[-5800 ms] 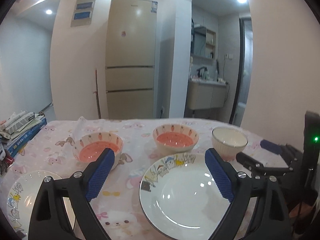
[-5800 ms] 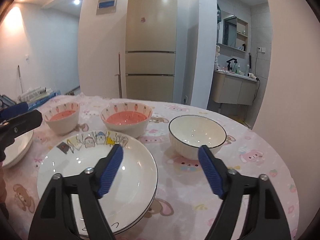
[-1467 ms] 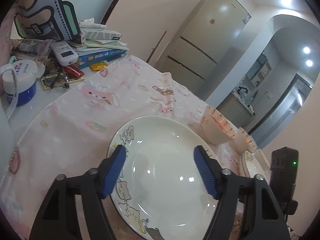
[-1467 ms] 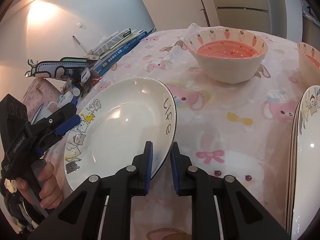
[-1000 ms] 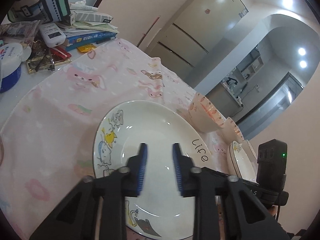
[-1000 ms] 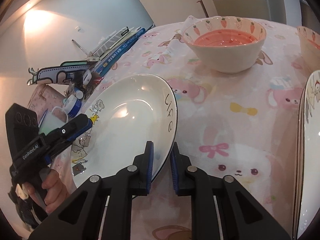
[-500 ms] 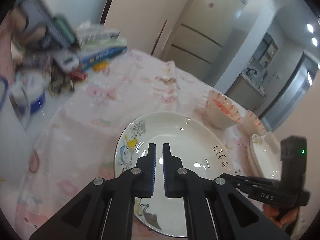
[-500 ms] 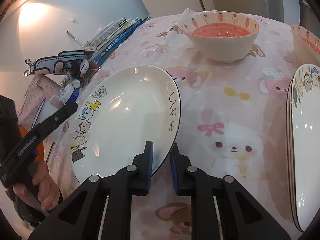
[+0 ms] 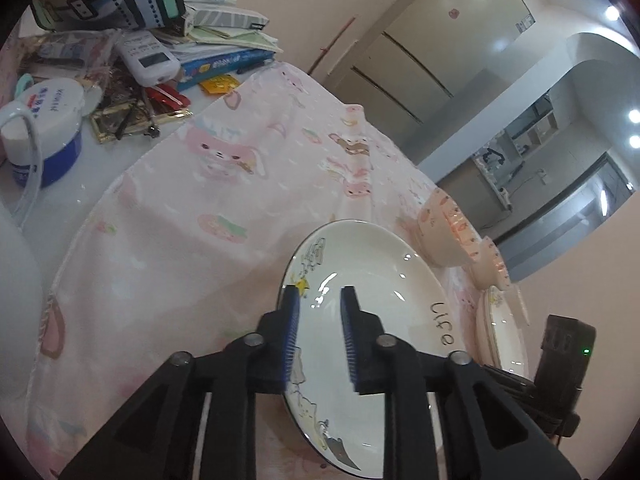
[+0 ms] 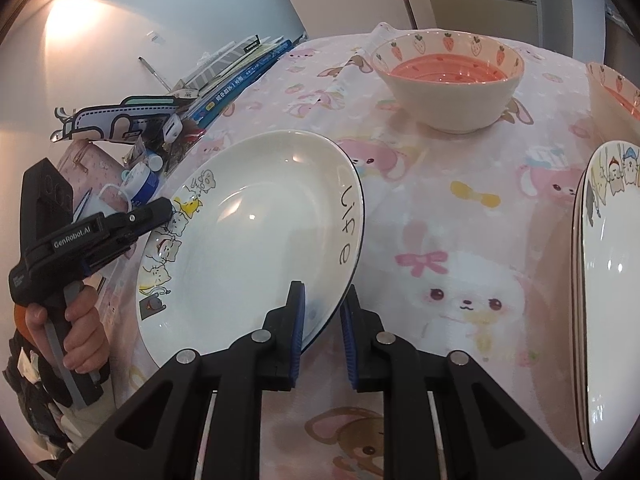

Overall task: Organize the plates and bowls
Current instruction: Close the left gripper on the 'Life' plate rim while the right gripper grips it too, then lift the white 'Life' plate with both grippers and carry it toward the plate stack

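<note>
Left wrist view: the left gripper [image 9: 316, 312] hung over the cartoon-printed plate [image 9: 372, 280] with its jaws opening; the plate's near-left rim lay between the blue pads [image 9: 291, 320], which did not press on it. The plate sat tilted above the pink tablecloth [image 9: 224, 200], near the table's left edge. Beyond it stood two carrot-patterned bowls [image 9: 444, 232] and a second stack of plates [image 9: 504, 336] toward the right side. Books, a remote and a blue-and-white jar [image 9: 44, 128] crowded the far left corner. Right wrist view: the right gripper [image 10: 322, 322] pinched the same plate [image 10: 248, 240] at its near rim, just below the word "life", the pads [image 10: 298, 320] narrow on the rim. The left gripper [image 10: 156, 212], held in a hand [image 10: 76, 332], touched the plate's left rim by the cat drawings. A pink-lined bowl [image 10: 448, 80] stood toward the table's far edge, another [image 10: 616, 92] at the far right, and the stack of plates [image 10: 612, 280] along the right edge.
</note>
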Motion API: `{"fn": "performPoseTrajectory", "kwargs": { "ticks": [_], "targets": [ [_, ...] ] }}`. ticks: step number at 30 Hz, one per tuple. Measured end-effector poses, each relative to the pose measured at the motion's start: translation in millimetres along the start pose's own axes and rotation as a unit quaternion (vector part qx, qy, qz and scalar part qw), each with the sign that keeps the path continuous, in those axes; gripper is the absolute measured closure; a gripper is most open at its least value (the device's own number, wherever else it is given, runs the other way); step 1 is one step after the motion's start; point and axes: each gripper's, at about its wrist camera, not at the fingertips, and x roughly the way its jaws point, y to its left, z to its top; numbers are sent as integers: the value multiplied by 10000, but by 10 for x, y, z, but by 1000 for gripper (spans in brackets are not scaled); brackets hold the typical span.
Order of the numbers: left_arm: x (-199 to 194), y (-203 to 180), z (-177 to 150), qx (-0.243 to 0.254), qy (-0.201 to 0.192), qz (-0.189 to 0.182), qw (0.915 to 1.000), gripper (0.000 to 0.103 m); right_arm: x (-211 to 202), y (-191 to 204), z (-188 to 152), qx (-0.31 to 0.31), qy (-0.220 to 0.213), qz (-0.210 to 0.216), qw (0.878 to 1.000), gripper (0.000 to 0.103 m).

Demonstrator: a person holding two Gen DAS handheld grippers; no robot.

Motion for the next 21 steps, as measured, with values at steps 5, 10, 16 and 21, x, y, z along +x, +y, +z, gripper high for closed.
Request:
{"fn": "performPoseTrajectory", "kwargs": {
  "ticks": [5, 10, 16, 21],
  "targets": [
    [16, 79, 97, -312, 234, -242, 9989, 77, 4, -13, 11, 19, 14, 41, 10000, 86],
    [-198, 56, 155, -184, -122, 13, 9998, 67, 5, -15, 9, 6, 14, 54, 10000, 86],
    [-14, 127, 113, -264, 284, 5, 9992, 58, 5, -16, 6, 14, -8, 78, 10000, 86],
    [176, 212, 38, -498, 543, -178, 9971, 66, 2, -13, 5, 8, -10, 75, 10000, 86]
  ]
}}
